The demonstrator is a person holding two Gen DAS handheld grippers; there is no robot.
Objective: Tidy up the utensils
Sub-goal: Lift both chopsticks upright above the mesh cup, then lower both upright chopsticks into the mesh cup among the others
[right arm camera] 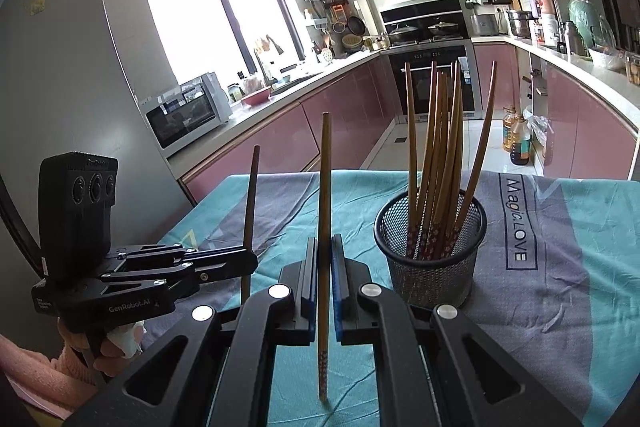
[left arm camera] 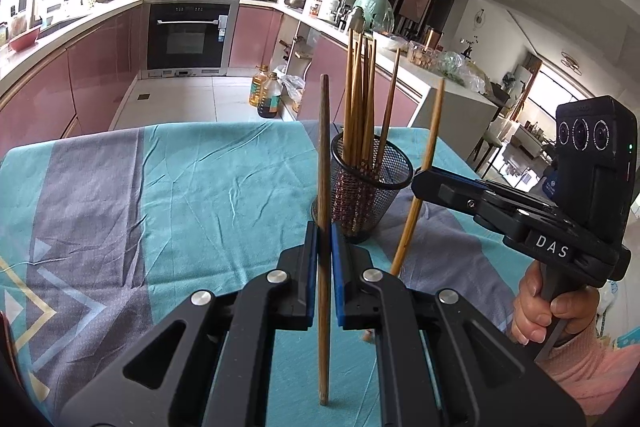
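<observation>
A black mesh holder [left arm camera: 370, 183] [right arm camera: 430, 247] stands on the table and holds several wooden chopsticks [left arm camera: 362, 95] [right arm camera: 438, 143]. My left gripper [left arm camera: 324, 239] is shut on a dark brown chopstick [left arm camera: 323, 155], held upright just left of the holder. It also shows in the right wrist view [right arm camera: 250, 203]. My right gripper [right arm camera: 324, 251] is shut on a lighter chopstick [right arm camera: 324, 187] with a patterned lower end, held upright left of the holder. In the left wrist view this chopstick [left arm camera: 424, 163] is right of the holder, in the right gripper [left arm camera: 418, 183].
The table wears a teal and grey cloth [left arm camera: 180, 187] [right arm camera: 560, 247]. Beyond its far edge are pink kitchen cabinets [left arm camera: 96, 75], an oven [left arm camera: 188, 35] and oil bottles [left arm camera: 266, 95] on the floor. A fridge [right arm camera: 60, 67] stands to the left in the right wrist view.
</observation>
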